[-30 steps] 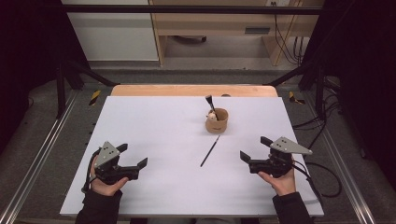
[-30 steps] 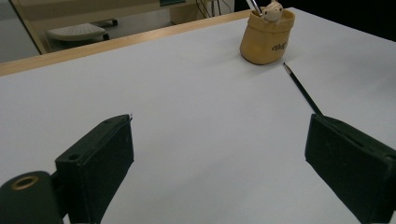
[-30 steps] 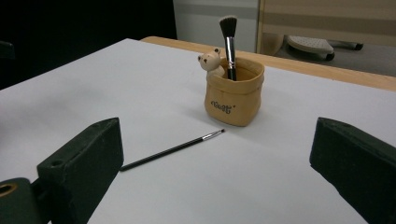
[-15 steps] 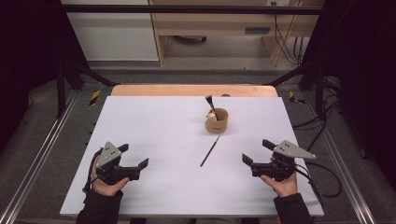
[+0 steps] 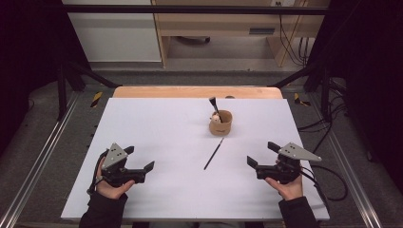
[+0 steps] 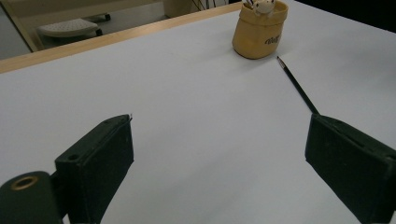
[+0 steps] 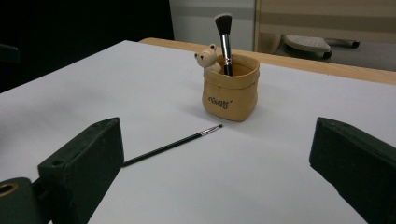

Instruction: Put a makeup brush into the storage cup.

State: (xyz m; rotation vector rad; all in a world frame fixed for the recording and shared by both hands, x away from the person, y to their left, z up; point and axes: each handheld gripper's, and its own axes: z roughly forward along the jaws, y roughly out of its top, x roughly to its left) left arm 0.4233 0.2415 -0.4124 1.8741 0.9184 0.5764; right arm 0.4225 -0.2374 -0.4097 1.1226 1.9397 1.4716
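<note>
A tan pouch-shaped holder [image 5: 221, 122] stands right of the mat's centre. It holds a black fluffy-tipped brush [image 7: 224, 35] and a small bear figure [image 7: 207, 58]. A thin black liner brush [image 5: 213, 154] lies flat just in front of the holder, its tip toward it. My left gripper [image 5: 139, 157] hovers open over the near left of the mat, nothing between its jaws. My right gripper [image 5: 262, 153] is open at the near right, also with nothing in it. The left gripper view shows the holder [image 6: 259, 29] and thin brush [image 6: 296, 85] ahead to the right.
A white mat [image 5: 157, 137] covers the table, with a wooden edge [image 5: 190, 91] at the far side. Metal rails run along both sides, and cables [image 5: 328, 173] trail off the right. A desk and floor lie beyond.
My right gripper has drifted very slightly toward the near right. The left gripper, holder and thin brush have not moved.
</note>
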